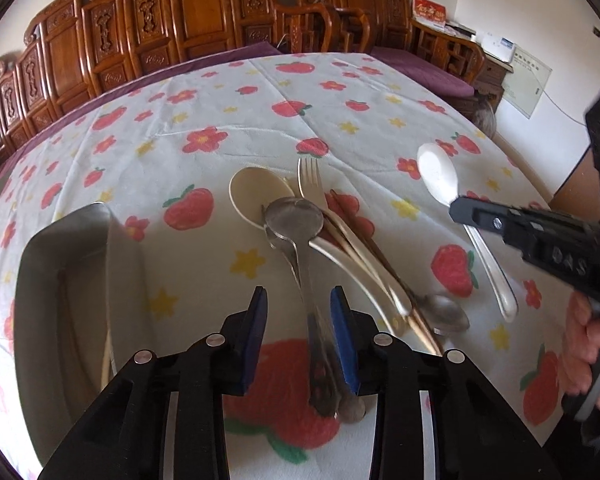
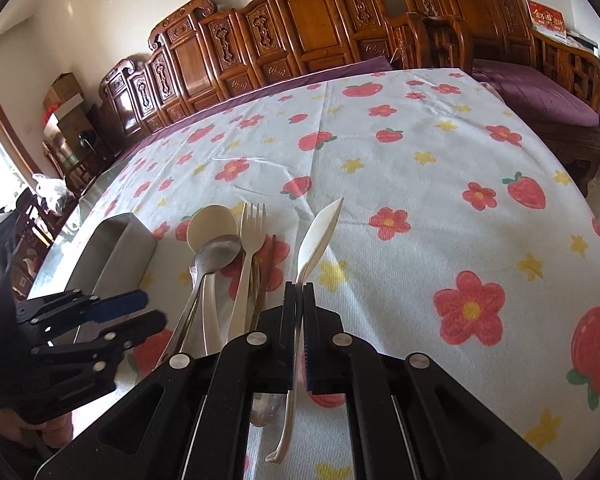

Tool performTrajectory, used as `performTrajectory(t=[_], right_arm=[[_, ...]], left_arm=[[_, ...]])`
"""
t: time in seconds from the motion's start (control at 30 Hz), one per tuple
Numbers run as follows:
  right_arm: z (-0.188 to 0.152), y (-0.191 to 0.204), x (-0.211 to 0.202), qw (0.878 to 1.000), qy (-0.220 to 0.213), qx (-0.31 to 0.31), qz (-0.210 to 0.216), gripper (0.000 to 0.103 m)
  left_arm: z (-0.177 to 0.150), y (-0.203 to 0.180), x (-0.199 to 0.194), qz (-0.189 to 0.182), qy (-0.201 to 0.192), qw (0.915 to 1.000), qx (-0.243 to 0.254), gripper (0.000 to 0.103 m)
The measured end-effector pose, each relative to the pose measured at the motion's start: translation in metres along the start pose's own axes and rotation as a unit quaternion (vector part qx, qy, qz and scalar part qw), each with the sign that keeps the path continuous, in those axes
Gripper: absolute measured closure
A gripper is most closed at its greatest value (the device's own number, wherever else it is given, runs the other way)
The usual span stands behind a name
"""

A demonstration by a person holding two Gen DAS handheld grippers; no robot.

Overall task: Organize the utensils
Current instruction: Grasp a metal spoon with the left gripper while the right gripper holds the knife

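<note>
Two claws, one busy: my right gripper (image 2: pixel 299 340) is clenched on the white spoon (image 2: pixel 314 240), its handle running straight along the fingers. My left gripper (image 1: pixel 299 338) hangs released over the utensil pile (image 1: pixel 300 232), steel spoon handle lengthwise between its pads; the metal tray (image 1: pixel 80 264) sits just left.

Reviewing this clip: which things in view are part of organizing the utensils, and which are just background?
Part of the job:
white spoon, clamped in the right gripper
steel spoon between the open left gripper fingers
cream spoon
cream fork
metal container

Just there:
carved wooden bench
floral tablecloth
red calendar
</note>
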State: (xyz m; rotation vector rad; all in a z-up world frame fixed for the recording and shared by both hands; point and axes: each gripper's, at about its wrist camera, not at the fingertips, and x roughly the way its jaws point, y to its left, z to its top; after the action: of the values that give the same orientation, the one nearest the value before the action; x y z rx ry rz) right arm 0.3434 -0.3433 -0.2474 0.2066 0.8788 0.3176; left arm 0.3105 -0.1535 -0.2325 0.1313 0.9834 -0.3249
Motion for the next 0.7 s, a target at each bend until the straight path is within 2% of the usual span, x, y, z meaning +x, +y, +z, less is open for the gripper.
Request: performTrajectory(t=[0.1,0.4,0.7], right_arm=[[0.001,-0.002,0.0,1.0,-0.001,0.005,0.003,0.098],[0.003,-0.003,-0.003,1.0,-0.008,0.016,0.012,0.098],[0.003,0.0,-0.003,1.0,-0.009,0.015,0.016,0.098]], left_arm=[[0.013,-0.006,0.007,0.003,-0.003,1.0,0.0,0.075],[0.023,-0.015,0.03,0.03,0.016,0.9991,0.026,0.094],[0.016,-0.019,0.034,0.048,0.024,0.9976,0.045,0.095]])
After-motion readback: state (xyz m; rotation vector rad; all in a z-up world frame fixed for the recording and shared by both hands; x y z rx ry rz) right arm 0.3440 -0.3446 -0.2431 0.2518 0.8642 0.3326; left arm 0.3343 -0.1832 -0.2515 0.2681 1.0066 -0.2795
